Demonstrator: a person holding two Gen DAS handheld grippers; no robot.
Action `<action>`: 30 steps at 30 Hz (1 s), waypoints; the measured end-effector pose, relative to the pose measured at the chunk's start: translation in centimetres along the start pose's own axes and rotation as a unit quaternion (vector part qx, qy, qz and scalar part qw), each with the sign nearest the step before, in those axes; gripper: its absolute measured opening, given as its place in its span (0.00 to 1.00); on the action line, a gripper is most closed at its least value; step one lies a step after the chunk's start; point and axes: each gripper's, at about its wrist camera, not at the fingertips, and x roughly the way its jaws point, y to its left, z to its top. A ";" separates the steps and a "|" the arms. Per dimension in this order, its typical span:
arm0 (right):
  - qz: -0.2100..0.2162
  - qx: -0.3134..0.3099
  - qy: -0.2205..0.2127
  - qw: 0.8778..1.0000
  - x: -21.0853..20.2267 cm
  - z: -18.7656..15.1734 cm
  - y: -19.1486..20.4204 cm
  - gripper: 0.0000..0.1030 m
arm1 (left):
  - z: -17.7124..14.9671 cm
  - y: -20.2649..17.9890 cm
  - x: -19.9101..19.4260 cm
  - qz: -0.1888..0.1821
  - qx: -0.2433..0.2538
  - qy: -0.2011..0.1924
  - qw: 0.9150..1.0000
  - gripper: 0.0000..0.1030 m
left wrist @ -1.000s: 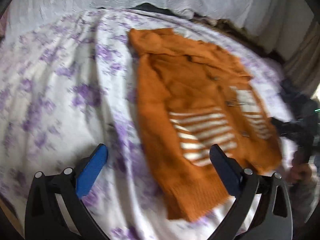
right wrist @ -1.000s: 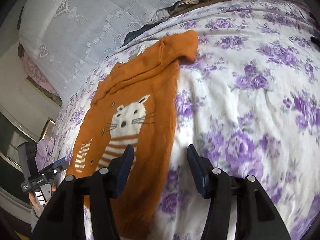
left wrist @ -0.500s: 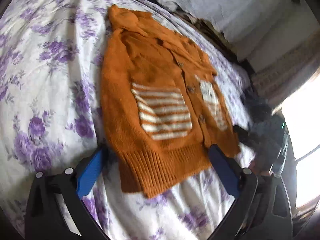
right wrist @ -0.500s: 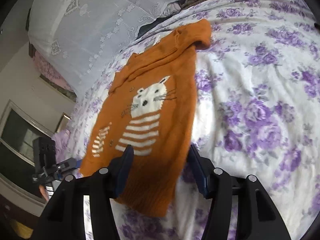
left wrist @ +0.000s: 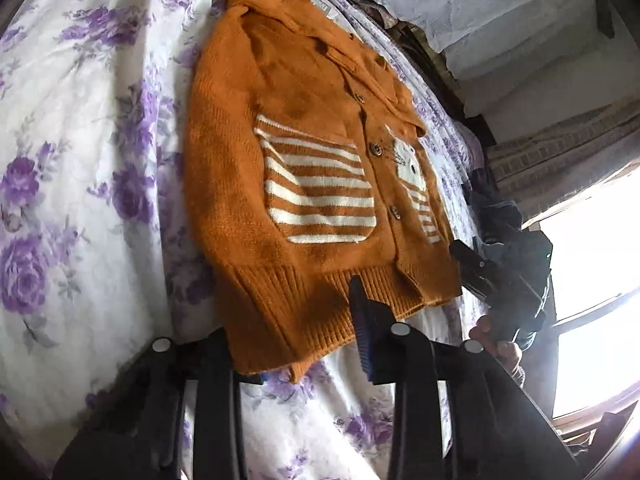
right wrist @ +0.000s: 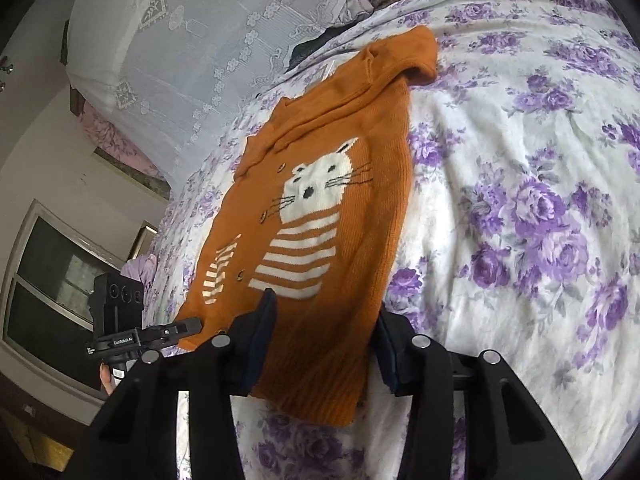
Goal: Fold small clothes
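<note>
An orange knit cardigan (left wrist: 312, 184) with white stripes and a white cat face lies flat on the flowered bed sheet (left wrist: 80, 160); it also shows in the right wrist view (right wrist: 320, 216). My left gripper (left wrist: 296, 340) has its jaws around the ribbed hem at one bottom corner, the cloth between the blue pads. My right gripper (right wrist: 324, 340) straddles the hem at the other bottom corner, cloth between its pads. Whether either is fully closed on the cloth is hard to tell. Each gripper shows in the other's view.
A white lace-covered pillow or bedding (right wrist: 208, 40) lies at the head of the bed. A bright window (left wrist: 592, 300) is at the right in the left wrist view; a dark window (right wrist: 52, 280) is at the left in the right wrist view.
Both grippers have moved down to the cardigan's hem, and their jaws have narrowed around the bottom corners. The cardigan has stayed flat on the sheet.
</note>
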 end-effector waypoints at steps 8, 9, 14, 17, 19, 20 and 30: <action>-0.011 0.008 0.001 1.000 0.1 -0.2 -0.6 0.22 | 0.4 1.1 0.0 0.016 -0.010 -0.013 1.000 0.05; -0.012 0.006 0.001 1.000 0.1 -0.2 -0.5 0.21 | 0.4 0.8 0.0 0.024 -0.003 -0.016 1.000 0.05; -0.012 -0.001 -0.017 1.000 -0.8 -0.2 -0.1 0.06 | -0.1 -0.6 -1.0 0.050 0.028 -0.042 0.997 0.04; -0.003 0.002 -0.024 1.000 -1.6 -0.4 -0.1 0.06 | -0.9 -1.1 -2.2 0.055 0.037 -0.064 0.996 0.04; -0.001 0.004 -0.023 1.000 -1.8 -0.5 -0.3 0.05 | -1.3 -1.1 -2.7 0.054 0.035 -0.069 0.996 0.03; 0.001 0.006 -0.021 1.000 -1.9 -0.6 -0.4 0.05 | -1.6 -1.0 -2.9 0.054 0.035 -0.069 0.996 0.03; 0.071 0.041 -0.019 0.996 -2.8 1.8 -0.7 0.05 | 0.9 -2.2 -4.0 0.041 0.039 -0.065 0.996 0.04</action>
